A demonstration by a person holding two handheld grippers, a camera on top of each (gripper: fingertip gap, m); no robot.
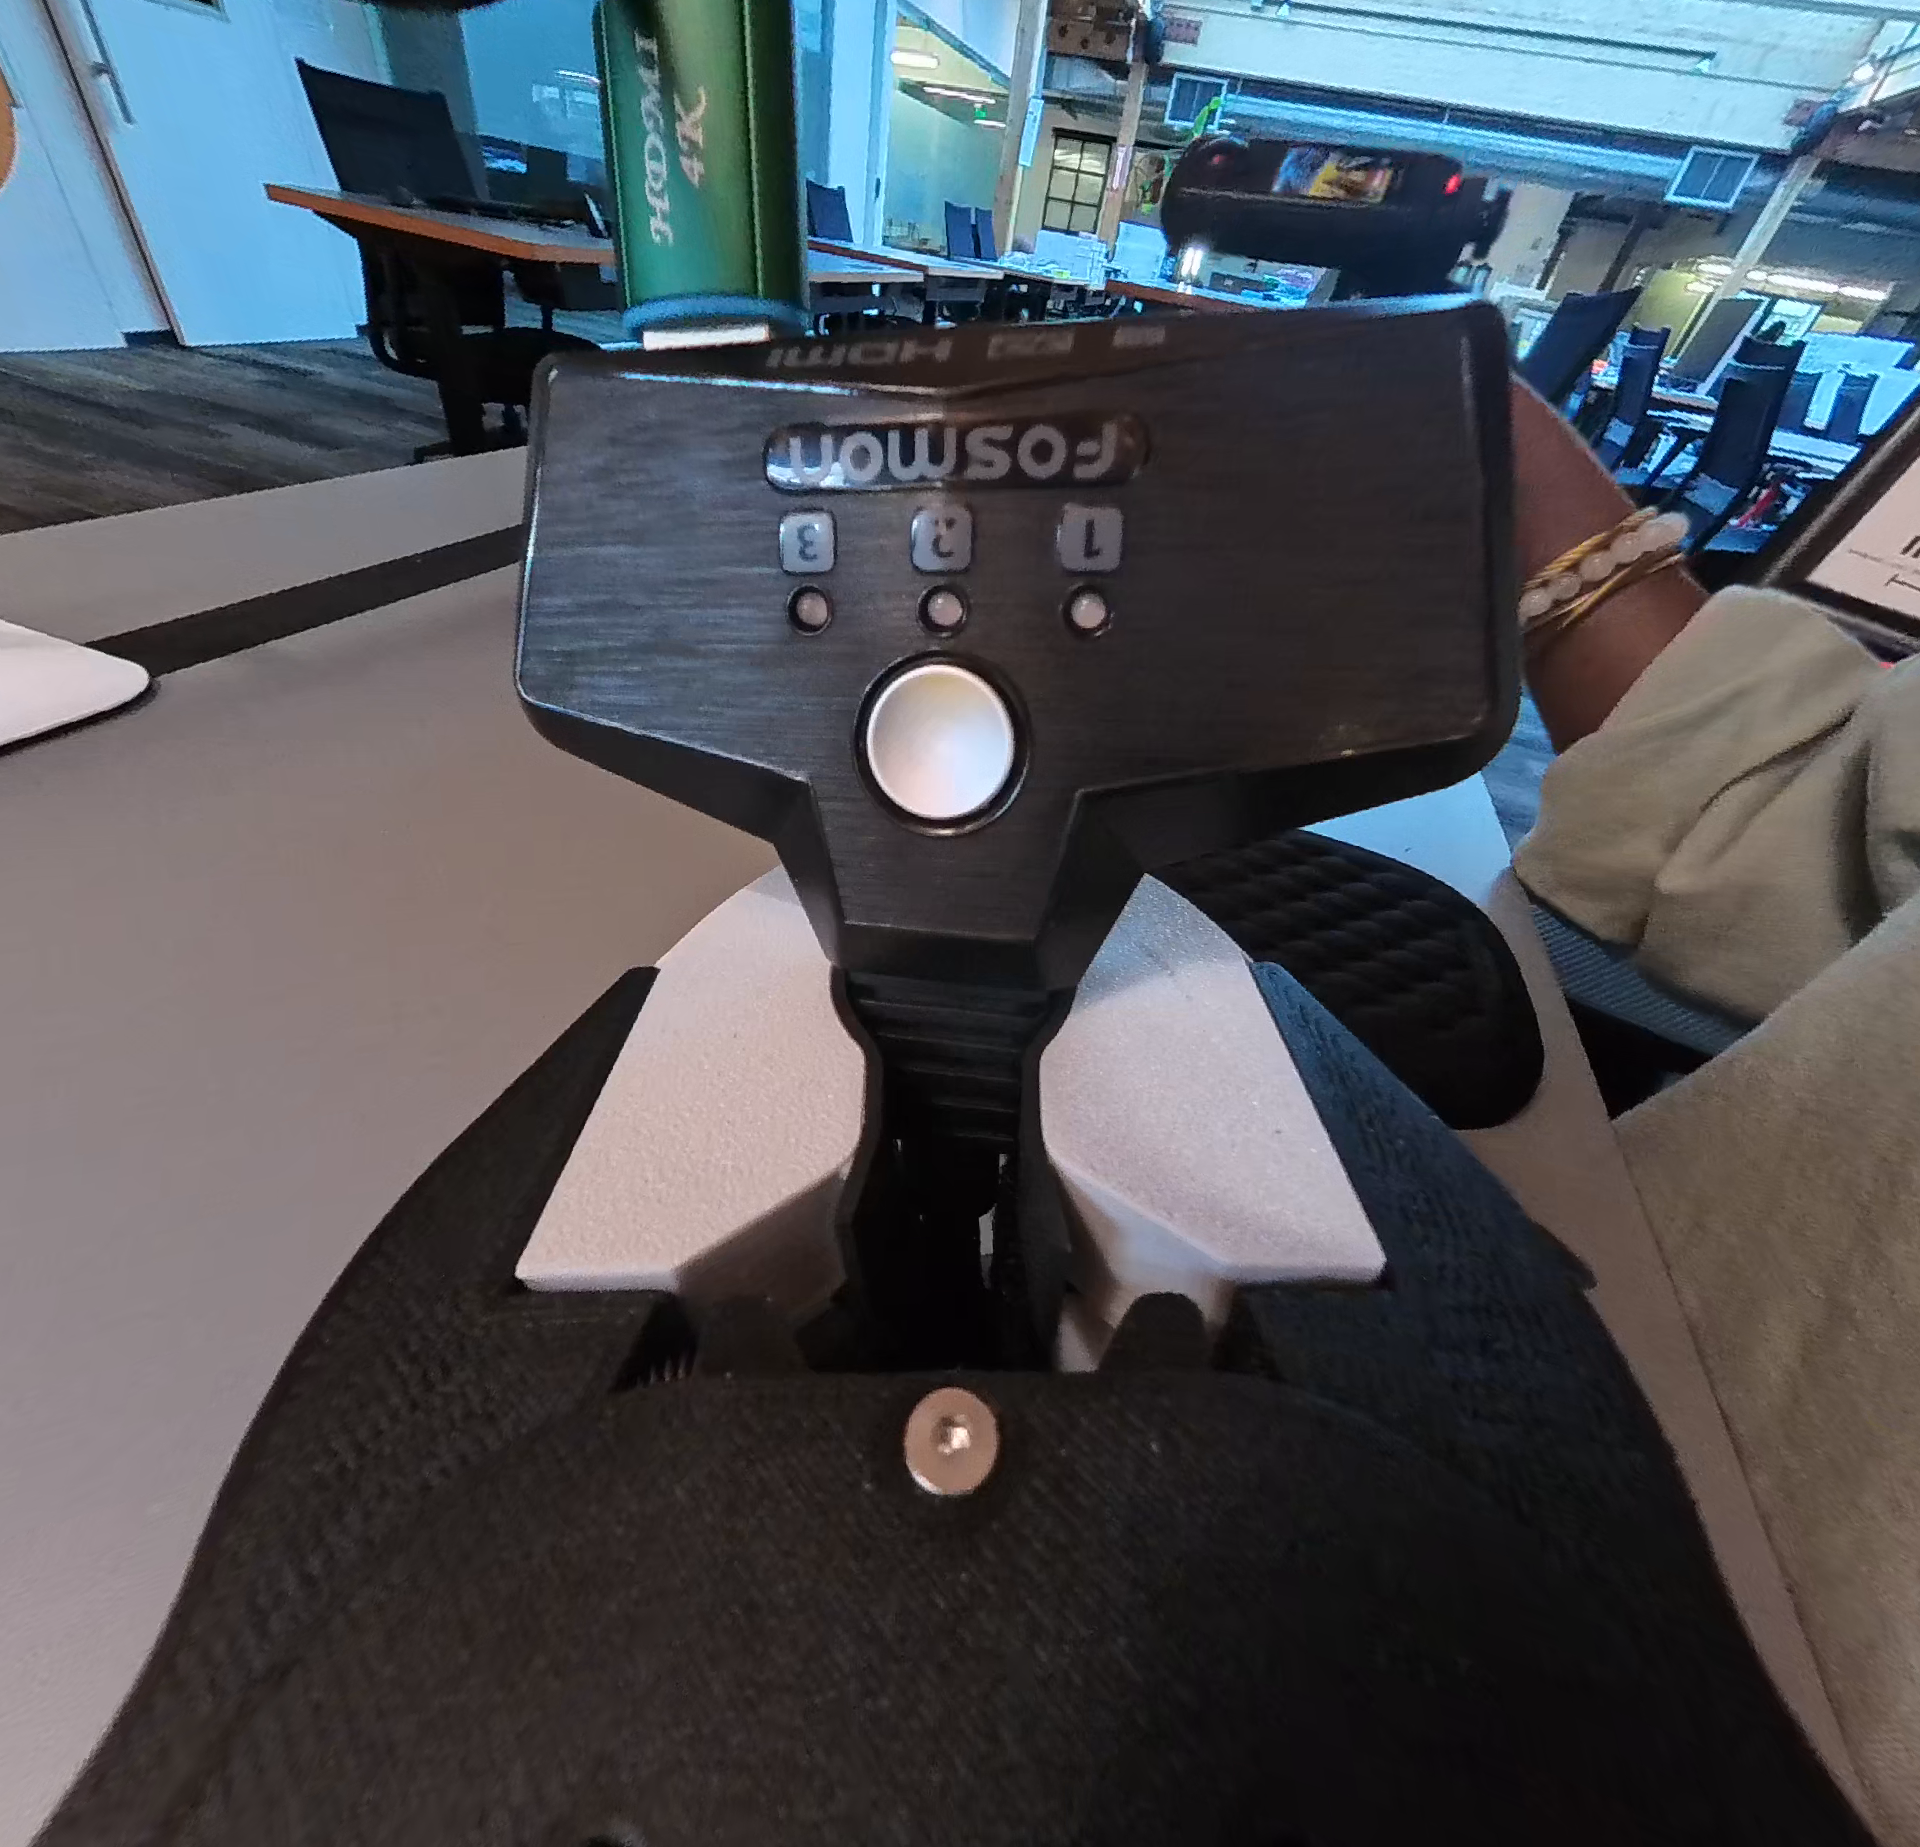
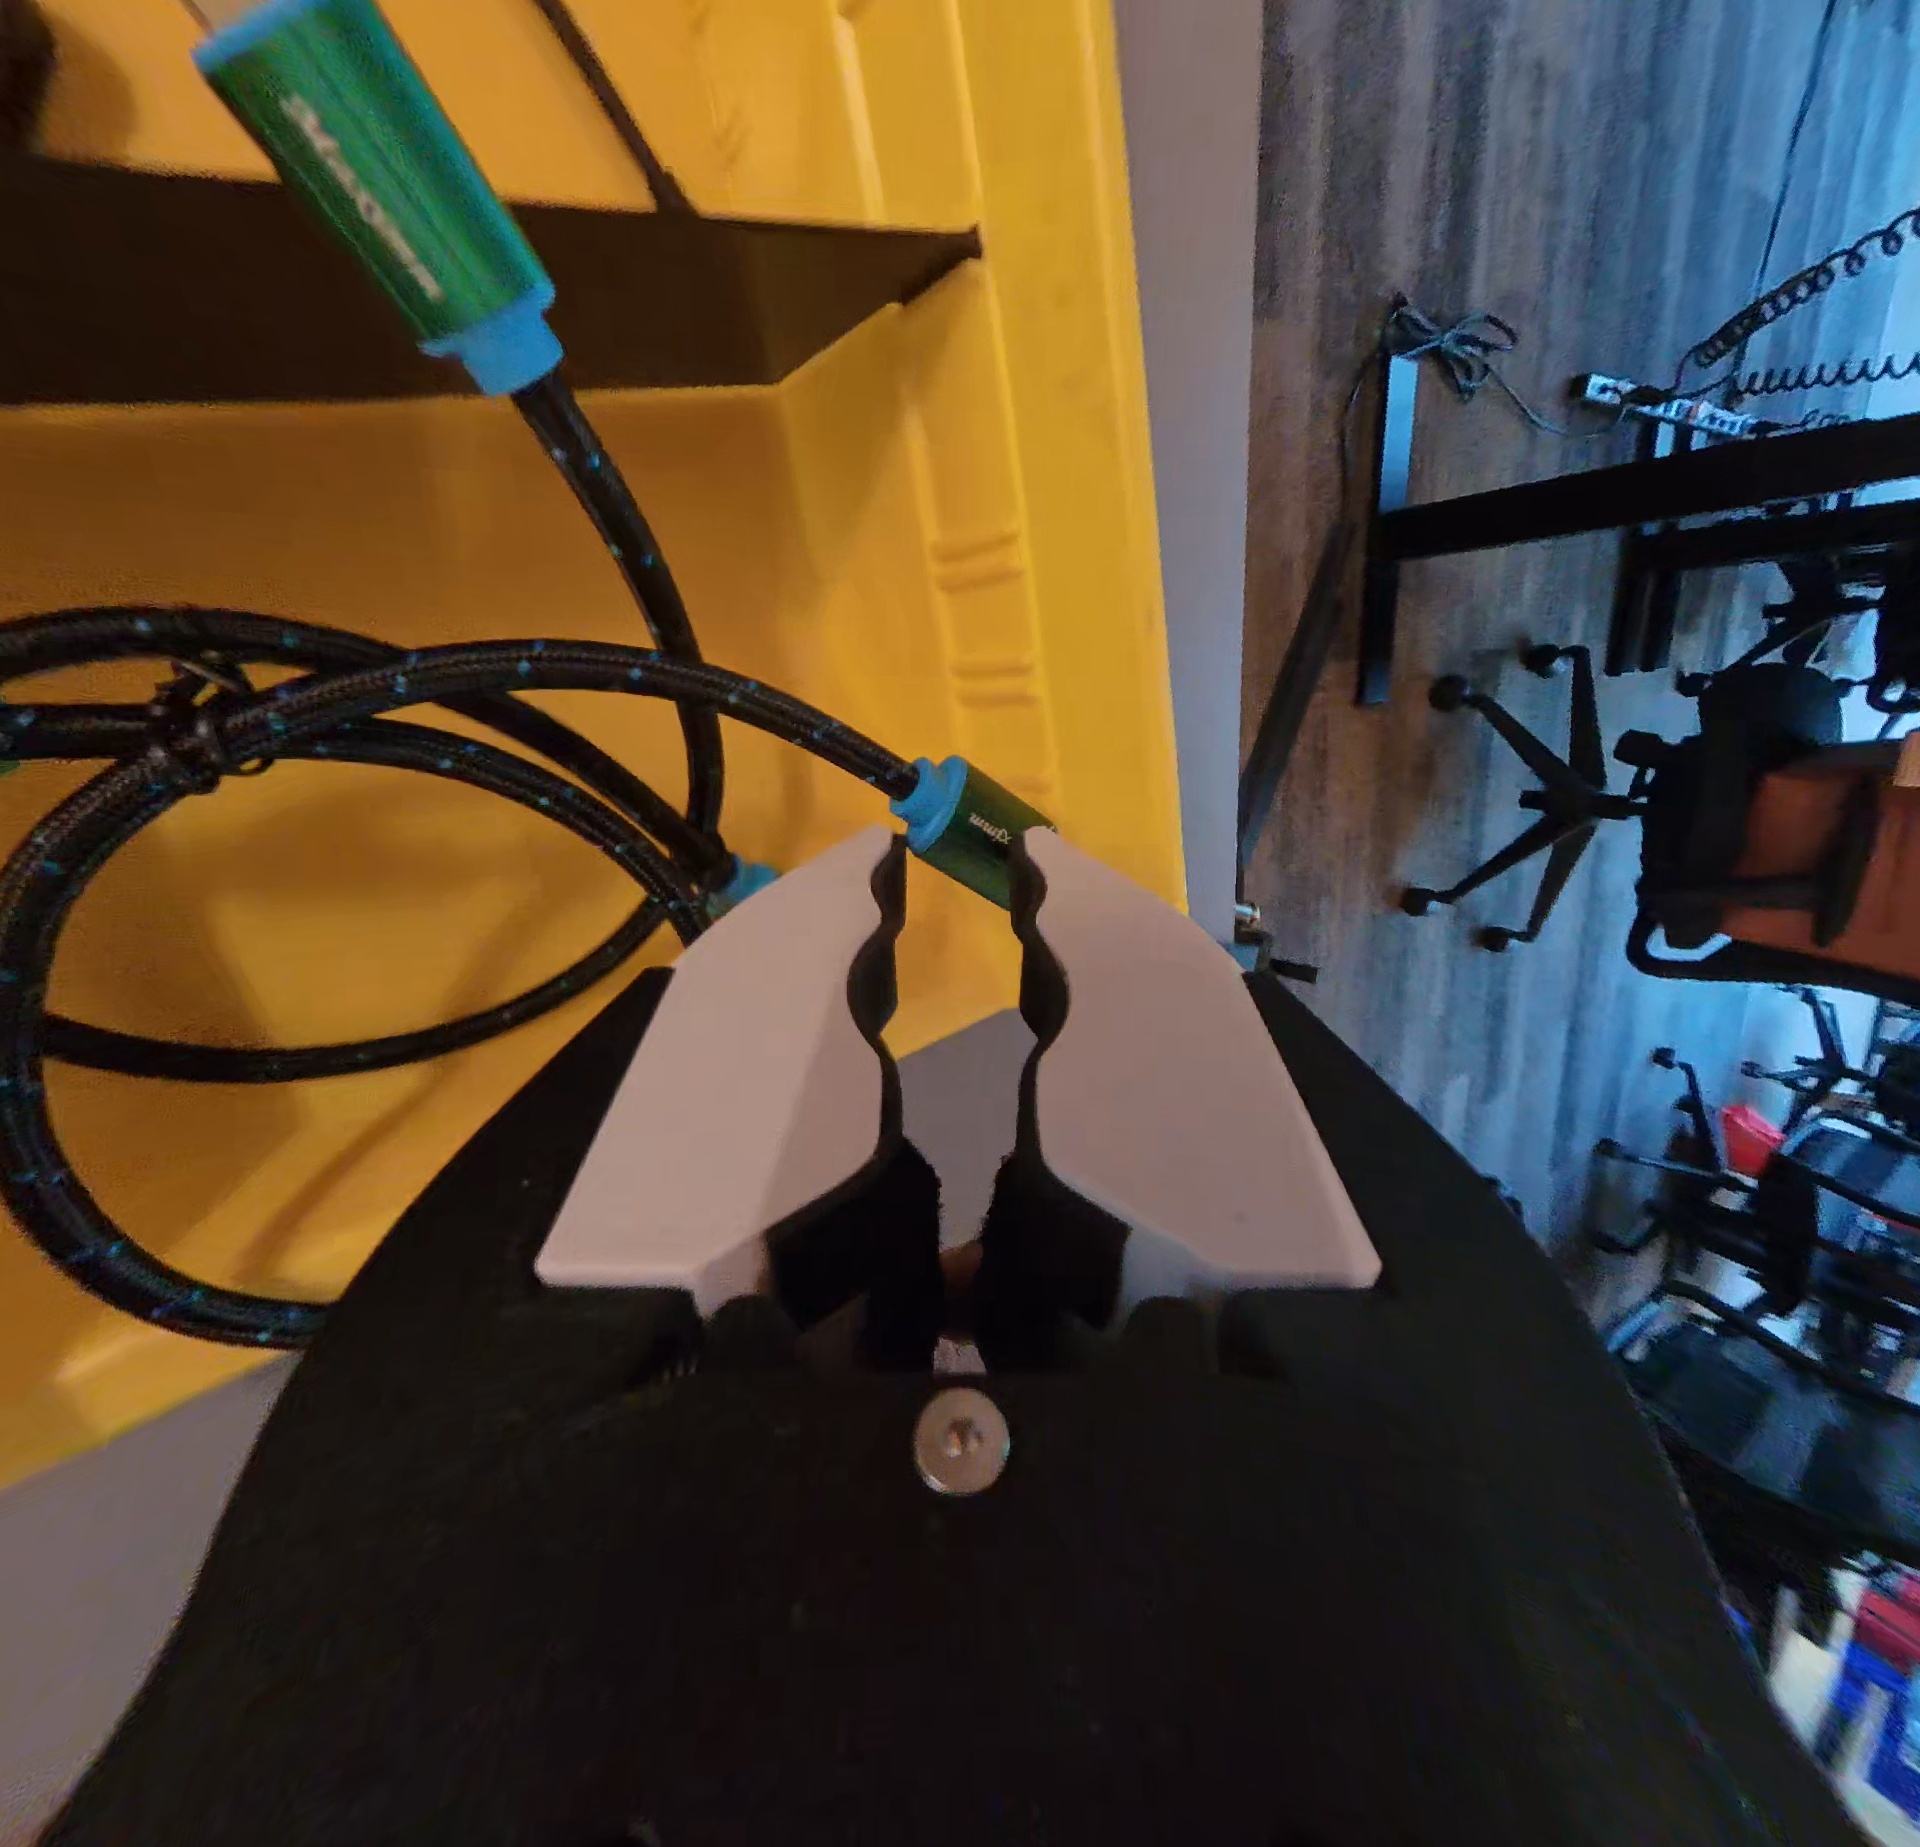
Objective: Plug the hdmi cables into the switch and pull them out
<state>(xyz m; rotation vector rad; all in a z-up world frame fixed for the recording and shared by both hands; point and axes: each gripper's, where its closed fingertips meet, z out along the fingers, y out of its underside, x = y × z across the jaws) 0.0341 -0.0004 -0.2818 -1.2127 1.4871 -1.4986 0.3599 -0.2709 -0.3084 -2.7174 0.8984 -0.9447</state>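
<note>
Between left claw (image 1: 951,1059) tips, switch (image 1: 1013,592), green plug (image 1: 701,150) above

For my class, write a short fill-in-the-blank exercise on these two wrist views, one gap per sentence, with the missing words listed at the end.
1. The left gripper is shut on the neck of the black ____.
2. The HDMI plug at the switch's far edge has a ____ metal shell.
3. The switch face carries ____ numbered labels above one round button.
4. In the right wrist view, the braided cables lie on a ____ surface.

Missing words: switch; green; three; yellow
</note>
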